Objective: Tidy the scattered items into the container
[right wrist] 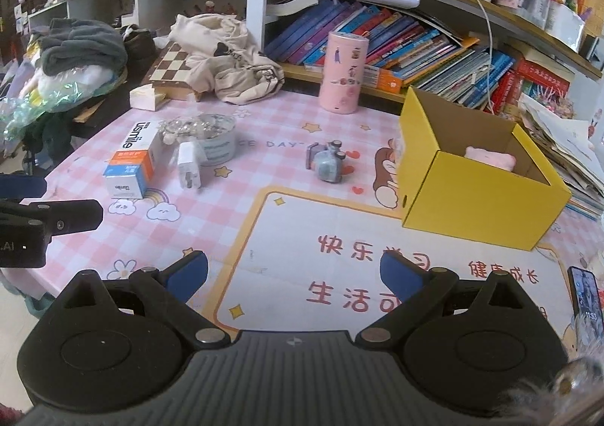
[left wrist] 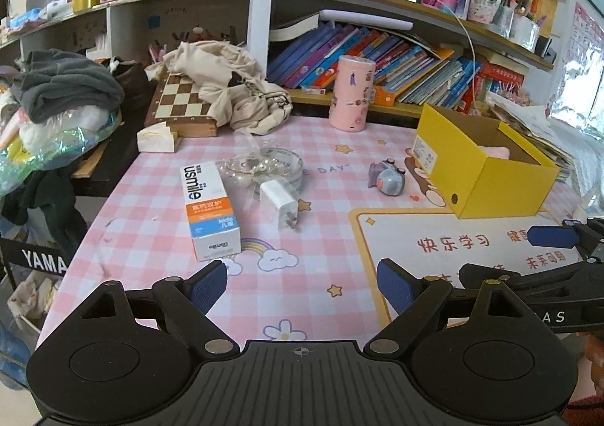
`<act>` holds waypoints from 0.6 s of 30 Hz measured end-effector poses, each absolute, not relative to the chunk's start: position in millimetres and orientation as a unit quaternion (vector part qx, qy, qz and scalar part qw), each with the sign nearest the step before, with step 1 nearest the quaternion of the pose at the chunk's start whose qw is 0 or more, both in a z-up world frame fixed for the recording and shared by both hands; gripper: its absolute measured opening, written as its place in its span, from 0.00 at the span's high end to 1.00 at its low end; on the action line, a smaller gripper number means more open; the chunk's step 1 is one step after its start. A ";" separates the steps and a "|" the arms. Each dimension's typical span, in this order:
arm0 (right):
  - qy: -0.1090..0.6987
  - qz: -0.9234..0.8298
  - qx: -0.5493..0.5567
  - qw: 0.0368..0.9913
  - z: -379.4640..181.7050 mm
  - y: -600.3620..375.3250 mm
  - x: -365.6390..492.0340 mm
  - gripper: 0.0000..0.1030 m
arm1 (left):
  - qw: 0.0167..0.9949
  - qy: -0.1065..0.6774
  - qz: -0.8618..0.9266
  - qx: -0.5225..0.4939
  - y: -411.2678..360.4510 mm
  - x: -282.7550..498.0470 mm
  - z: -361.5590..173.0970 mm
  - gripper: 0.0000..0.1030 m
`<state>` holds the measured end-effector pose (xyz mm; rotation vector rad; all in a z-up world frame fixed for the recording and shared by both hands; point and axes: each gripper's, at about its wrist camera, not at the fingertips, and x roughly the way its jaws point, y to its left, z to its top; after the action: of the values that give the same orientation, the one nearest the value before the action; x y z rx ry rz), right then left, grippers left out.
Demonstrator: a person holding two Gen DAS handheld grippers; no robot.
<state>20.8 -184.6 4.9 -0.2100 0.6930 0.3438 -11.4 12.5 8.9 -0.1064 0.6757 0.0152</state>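
A yellow open box (left wrist: 487, 176) (right wrist: 475, 184) stands at the table's right with a pink soft item (right wrist: 490, 158) inside. Scattered on the pink checked cloth: a usmile toothpaste box (left wrist: 209, 210) (right wrist: 134, 165), a white charger plug (left wrist: 279, 203) (right wrist: 188, 165), a clear round tin with beads (left wrist: 271, 165) (right wrist: 211, 135), and a small grey toy camera (left wrist: 389, 178) (right wrist: 328, 163). My left gripper (left wrist: 302, 286) is open and empty, just short of the toothpaste box. My right gripper (right wrist: 294, 275) is open and empty over the printed mat.
A pink cylinder (left wrist: 351, 93) (right wrist: 341, 73) stands at the back. A chessboard (left wrist: 181, 101) under a beige cloth, a tissue box (left wrist: 156, 139), and a clothes pile (left wrist: 64, 86) lie at the left. Bookshelves (left wrist: 377, 59) line the back. A phone (right wrist: 585, 297) lies at the right.
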 end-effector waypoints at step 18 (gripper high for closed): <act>0.352 0.195 -0.115 0.908 -5.5 -173.9 65.5 0.04 | 0.933 0.350 0.036 -0.072 19.0 16.9 -3.6 0.14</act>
<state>65.5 -173.9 -5.5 -0.2376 0.7272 0.4014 16.9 19.0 -3.6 -0.1483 0.7160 0.0742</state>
